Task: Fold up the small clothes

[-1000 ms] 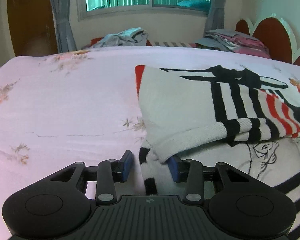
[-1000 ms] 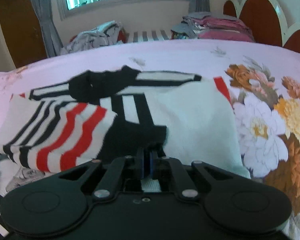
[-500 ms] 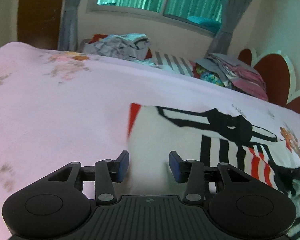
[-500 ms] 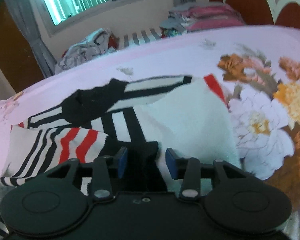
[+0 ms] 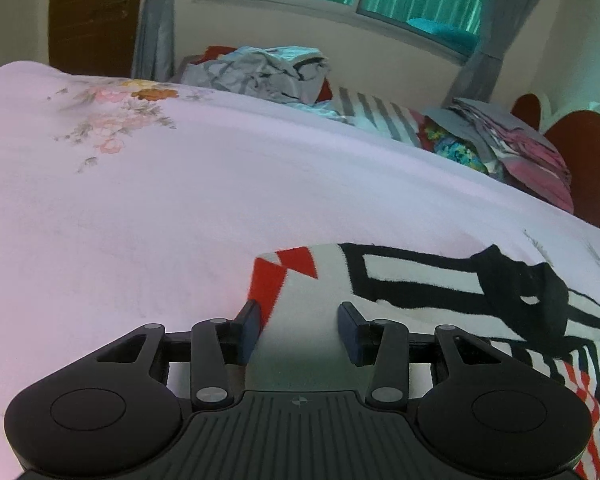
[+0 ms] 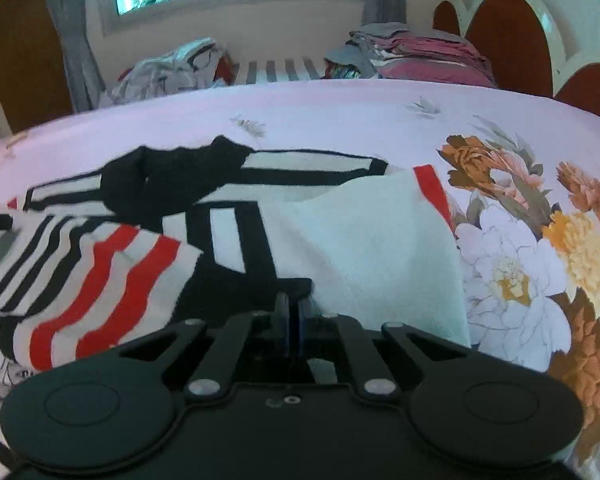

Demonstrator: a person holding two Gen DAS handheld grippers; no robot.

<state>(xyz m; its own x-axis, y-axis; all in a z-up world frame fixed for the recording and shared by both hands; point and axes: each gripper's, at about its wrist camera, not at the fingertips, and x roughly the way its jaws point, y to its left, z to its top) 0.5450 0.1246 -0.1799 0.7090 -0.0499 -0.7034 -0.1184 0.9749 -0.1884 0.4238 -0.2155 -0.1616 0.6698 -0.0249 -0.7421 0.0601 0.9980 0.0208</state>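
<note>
A small white sweater [image 6: 364,248] with black and red stripes lies on the pink floral bedspread [image 6: 340,108], both sleeves folded in over the body. In the left wrist view the sweater [image 5: 412,276] fills the lower right. My left gripper [image 5: 298,324] is open, its blue pads either side of the sweater's white left fold near the red corner. My right gripper [image 6: 291,312] has its pads pressed together at the sweater's near edge, on the black and white cloth. The pinch point itself is hidden by the gripper body.
The bedspread [image 5: 140,208] stretches wide to the left. A heap of crumpled clothes [image 5: 260,72] and a stack of folded clothes [image 6: 428,52] lie beyond the far edge. A red and white headboard [image 6: 512,40] stands at the right.
My left gripper let go of the striped sleeve cuff and moved forward along the sweater's left edge. My right gripper opened half a second ago and has shut again at the near edge.
</note>
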